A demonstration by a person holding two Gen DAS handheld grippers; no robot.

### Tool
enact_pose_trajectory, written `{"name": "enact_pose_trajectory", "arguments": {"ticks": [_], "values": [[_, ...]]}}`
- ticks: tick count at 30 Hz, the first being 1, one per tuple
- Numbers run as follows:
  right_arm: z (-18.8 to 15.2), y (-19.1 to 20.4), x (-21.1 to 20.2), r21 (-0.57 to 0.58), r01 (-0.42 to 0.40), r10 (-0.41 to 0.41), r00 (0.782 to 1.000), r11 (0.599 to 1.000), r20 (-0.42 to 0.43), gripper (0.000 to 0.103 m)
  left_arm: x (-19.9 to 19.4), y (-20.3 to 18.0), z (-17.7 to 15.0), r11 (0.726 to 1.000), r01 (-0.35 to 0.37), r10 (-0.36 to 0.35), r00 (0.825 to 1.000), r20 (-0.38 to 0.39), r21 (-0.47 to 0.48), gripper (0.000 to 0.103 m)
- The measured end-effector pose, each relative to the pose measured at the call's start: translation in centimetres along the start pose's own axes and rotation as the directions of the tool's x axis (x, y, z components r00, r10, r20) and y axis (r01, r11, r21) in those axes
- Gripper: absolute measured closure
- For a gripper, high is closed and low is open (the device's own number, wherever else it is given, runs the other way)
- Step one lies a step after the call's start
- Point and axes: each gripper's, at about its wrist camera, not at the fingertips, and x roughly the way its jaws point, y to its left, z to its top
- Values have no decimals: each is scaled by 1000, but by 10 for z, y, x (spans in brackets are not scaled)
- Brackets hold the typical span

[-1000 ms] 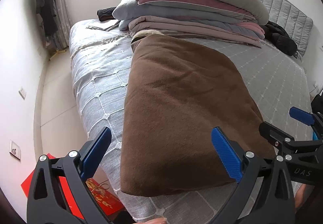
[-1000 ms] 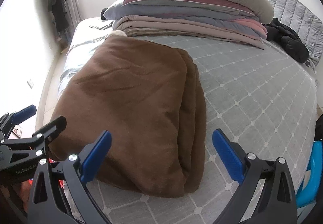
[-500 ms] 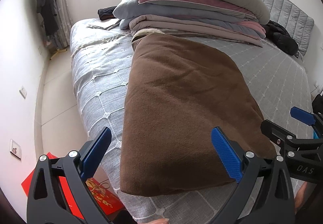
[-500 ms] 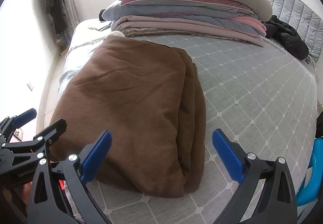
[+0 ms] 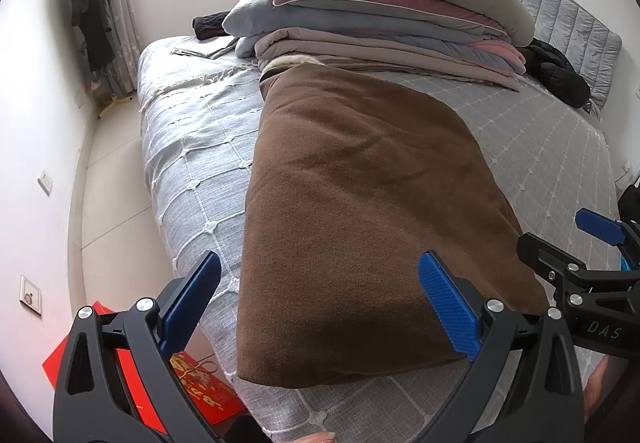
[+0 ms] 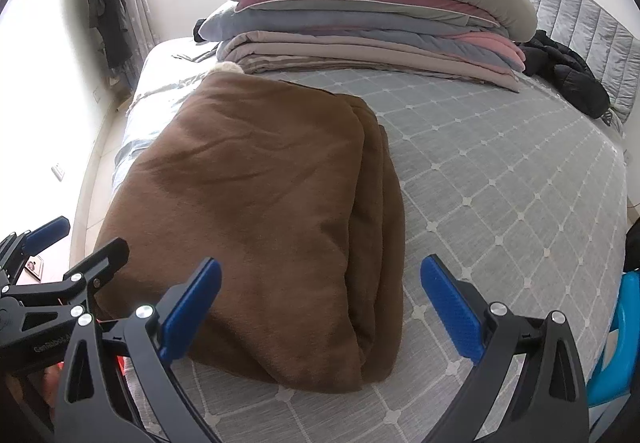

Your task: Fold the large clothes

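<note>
A large brown garment lies folded into a thick rectangle on the grey quilted bed; it also shows in the right wrist view, with stacked folded layers along its right edge. A bit of pale fleece lining shows at its far end. My left gripper is open and empty, held above the garment's near left corner. My right gripper is open and empty, above the near right corner. Each gripper shows in the other's view: the right and the left.
A tall stack of folded quilts and a pillow fills the far end of the bed. A black jacket lies by the grey headboard. A red box sits on the floor at the bed's left. Dark clothes hang by the window.
Both grippers have drifted slightly; the garment sits a little lower and nearer in the views. Nothing was gripped or released.
</note>
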Motion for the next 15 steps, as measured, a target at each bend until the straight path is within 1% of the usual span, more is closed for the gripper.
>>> {"name": "enact_pose_trajectory", "arguments": {"ticks": [15], "values": [[-1,0,1,4,2,-2,1000,1000,-1,7,0,0,0,1000,0,0,1000,1,0,8]]}}
